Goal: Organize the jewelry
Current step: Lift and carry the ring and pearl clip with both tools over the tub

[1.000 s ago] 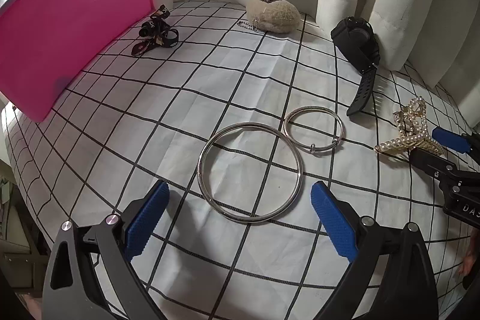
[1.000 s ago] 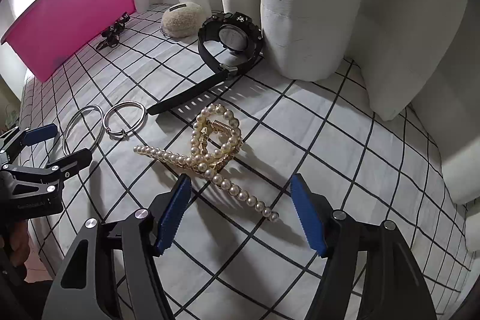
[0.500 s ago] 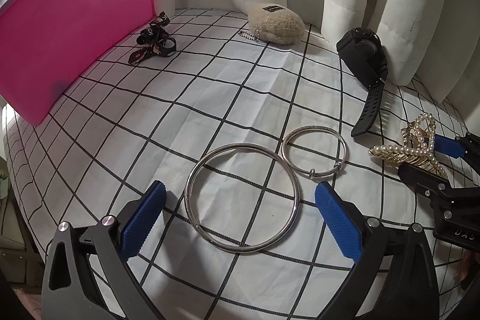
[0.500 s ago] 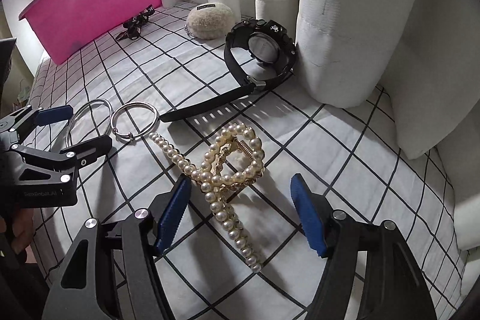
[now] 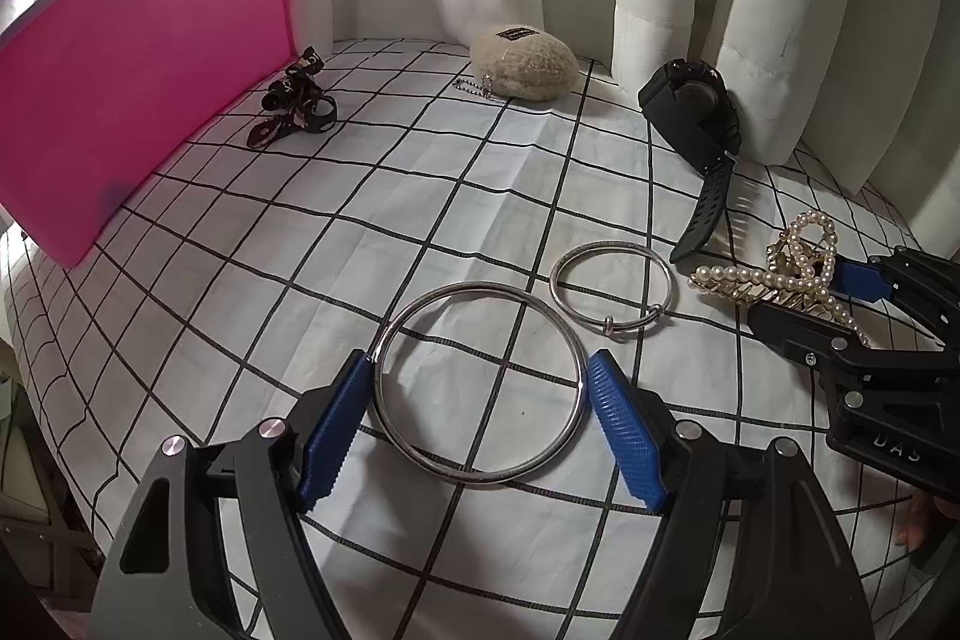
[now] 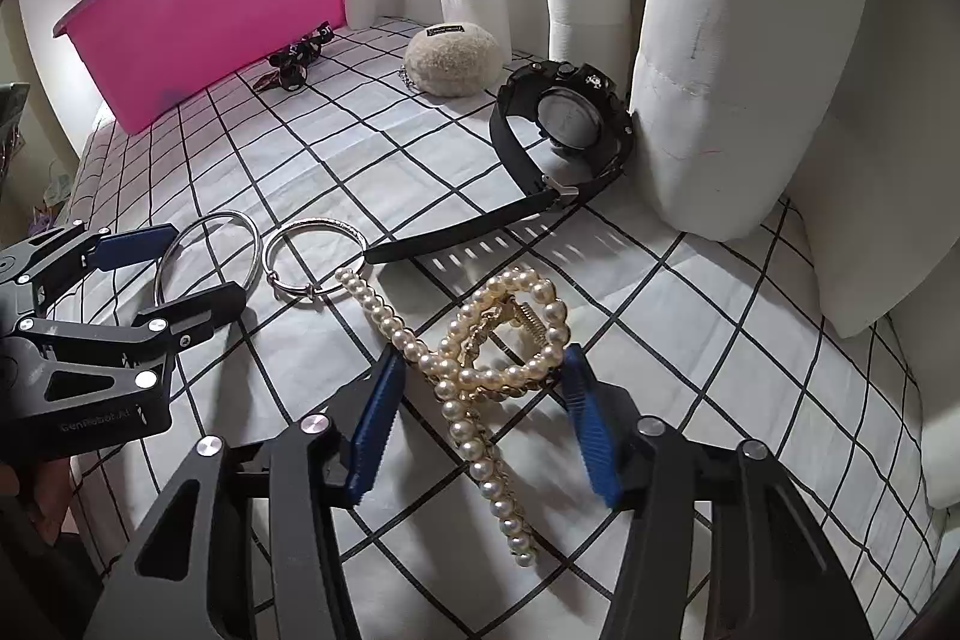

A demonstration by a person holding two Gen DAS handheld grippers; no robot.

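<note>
The left gripper (image 5: 480,400) is closing around the large ring (image 5: 480,382), its pads at the rim, while the right gripper (image 6: 480,400) closes around the pearl hair clip (image 6: 480,358), both lying on the checked cloth (image 5: 300,250) near a small ring (image 5: 612,289) and watch (image 6: 564,130).

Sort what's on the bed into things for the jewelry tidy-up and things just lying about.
For the job:
large bangle
small bangle
pearl hair clip
watch
pink bin

Lying about:
fluffy pouch
black strap
curtain
</note>
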